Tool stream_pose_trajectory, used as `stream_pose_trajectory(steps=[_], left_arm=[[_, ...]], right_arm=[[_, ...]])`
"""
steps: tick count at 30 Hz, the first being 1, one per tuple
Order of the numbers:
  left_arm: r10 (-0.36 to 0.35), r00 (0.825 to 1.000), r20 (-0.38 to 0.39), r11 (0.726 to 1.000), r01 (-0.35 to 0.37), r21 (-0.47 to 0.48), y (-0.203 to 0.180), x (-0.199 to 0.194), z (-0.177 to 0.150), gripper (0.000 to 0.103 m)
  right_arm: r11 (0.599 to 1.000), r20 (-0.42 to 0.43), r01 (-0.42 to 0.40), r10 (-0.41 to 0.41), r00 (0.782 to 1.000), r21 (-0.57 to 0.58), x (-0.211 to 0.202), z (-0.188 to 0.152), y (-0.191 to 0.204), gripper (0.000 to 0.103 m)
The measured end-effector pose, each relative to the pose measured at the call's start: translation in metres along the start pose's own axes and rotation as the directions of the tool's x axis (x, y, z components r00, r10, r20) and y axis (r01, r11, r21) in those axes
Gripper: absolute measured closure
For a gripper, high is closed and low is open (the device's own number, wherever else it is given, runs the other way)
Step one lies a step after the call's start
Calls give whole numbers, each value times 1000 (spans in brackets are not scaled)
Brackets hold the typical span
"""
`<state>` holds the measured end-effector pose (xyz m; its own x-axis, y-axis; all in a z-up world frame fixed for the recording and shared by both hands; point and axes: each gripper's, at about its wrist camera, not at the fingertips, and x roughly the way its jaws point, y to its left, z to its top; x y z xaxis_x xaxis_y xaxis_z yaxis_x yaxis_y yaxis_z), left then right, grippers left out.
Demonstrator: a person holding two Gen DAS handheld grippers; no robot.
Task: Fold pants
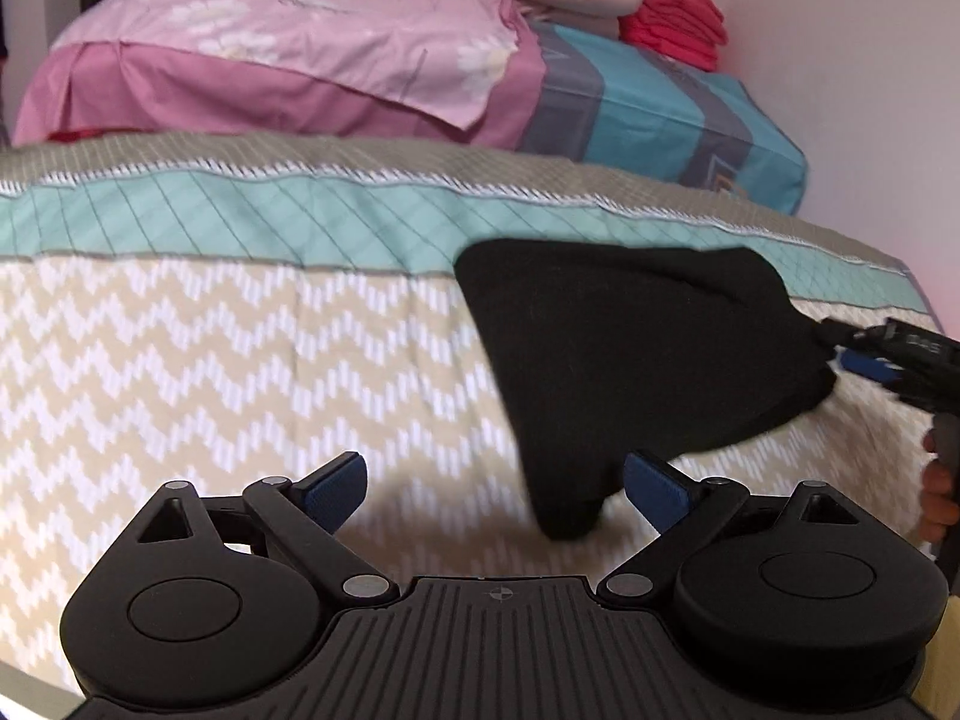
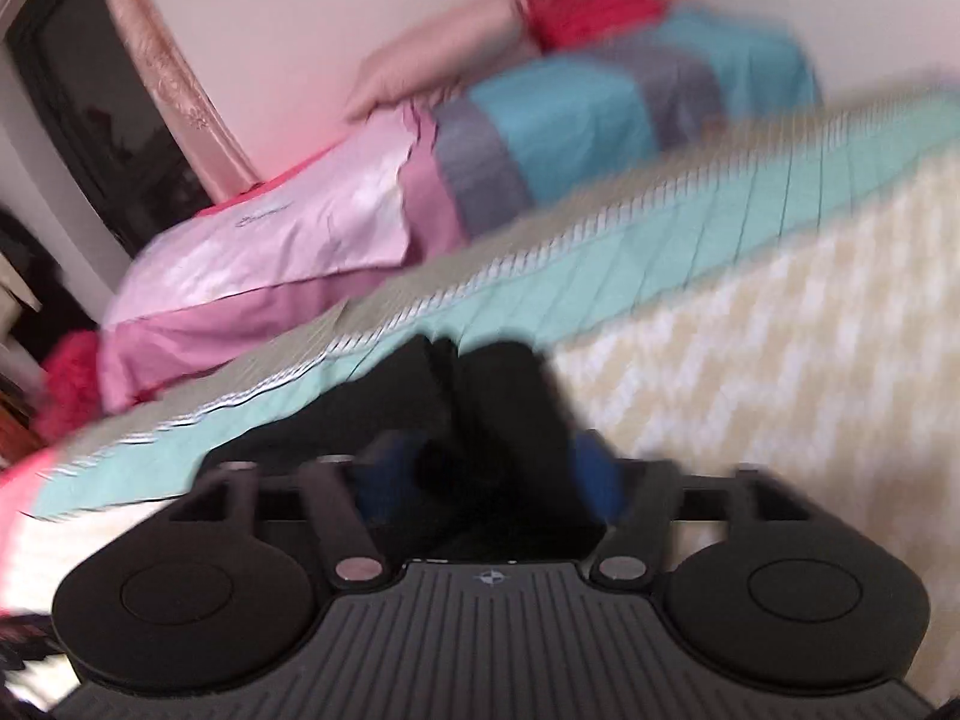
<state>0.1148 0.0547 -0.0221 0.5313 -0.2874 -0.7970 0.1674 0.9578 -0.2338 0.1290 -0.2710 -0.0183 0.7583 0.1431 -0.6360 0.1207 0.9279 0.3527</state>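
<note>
blur hides whether right gripper [image 2: 486,474] grips pants [image 2: 504,384].

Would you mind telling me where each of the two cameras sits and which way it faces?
Left wrist: on the left gripper, angled down at the bed; shows its open jaws, the right gripper and a hand.
Right wrist: on the right gripper, tilted and blurred, facing the bed; jaws apart around the black pants.
Shared: the black pants, bed, pillows.
</note>
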Motion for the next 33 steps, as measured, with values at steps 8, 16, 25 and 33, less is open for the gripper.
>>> stream_pose_trajectory(steps=[8, 16, 25, 33], left_arm=[[15, 998, -58, 998, -18, -59, -15, 55, 32, 0], [-73, 994, -87, 997, 72, -20, -40, 69, 34, 0], [-87, 988, -125, 996, 86, -9, -45, 89, 30, 0], [-94, 987, -129, 995, 96, 11, -41, 89, 32, 0]], right_arm=[[996, -120, -22, 11, 993, -89, 54, 3, 34, 66], [993, -52, -56, 51, 997, -101, 6, 6, 9, 86], [880, -81, -263, 251, 965, -396, 13, -3, 86, 63], [998, 15, -55, 55, 998, 2, 32, 29, 2, 75]])
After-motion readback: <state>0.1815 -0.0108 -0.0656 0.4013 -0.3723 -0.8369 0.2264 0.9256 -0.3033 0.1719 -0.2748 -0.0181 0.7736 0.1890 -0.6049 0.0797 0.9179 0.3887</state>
